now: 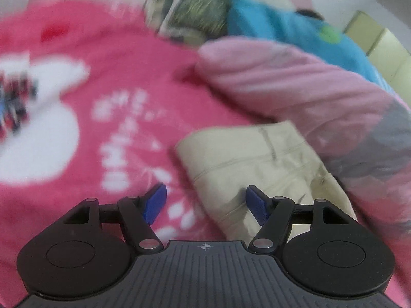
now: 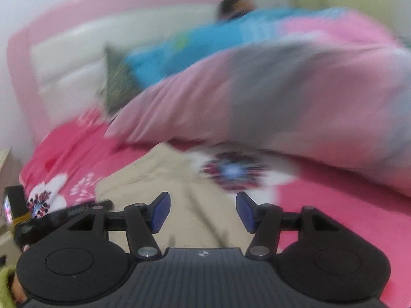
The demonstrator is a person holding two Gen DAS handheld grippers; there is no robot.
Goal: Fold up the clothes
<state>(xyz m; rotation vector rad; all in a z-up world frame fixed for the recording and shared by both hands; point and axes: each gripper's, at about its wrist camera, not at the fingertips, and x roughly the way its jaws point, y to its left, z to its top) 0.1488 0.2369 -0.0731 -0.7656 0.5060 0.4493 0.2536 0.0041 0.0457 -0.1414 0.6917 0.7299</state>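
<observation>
The left gripper (image 1: 204,201) is hovering over the bed with its 2 blue pads (image 1: 155,202) standing well apart and nothing lying between them; the pads are touching no cloth. Just ahead and to its right, the beige garment (image 1: 257,169) is lying folded into a compact block on the pink bedsheet (image 1: 115,77), its seams and a belt loop facing up, its far edge sitting right against the pink-and-grey quilt (image 1: 295,82) that is bulging along the right side. Behind the quilt a blue cloth (image 1: 269,23) and a greenish cushion (image 1: 200,5) are resting near the headboard. In the right wrist view, the right gripper (image 2: 203,211) is likewise standing open, its jaws gaping with nothing gripped, and it is pointing down over the same beige garment (image 2: 164,179), which is spreading out beneath and beyond the pads beside a dark flower print (image 2: 233,170) on the sheet. The whole picture is smearing with motion blur, so finer detail of the cloth is hard to tell. A black device (image 2: 15,205) is showing at the left edge.
</observation>
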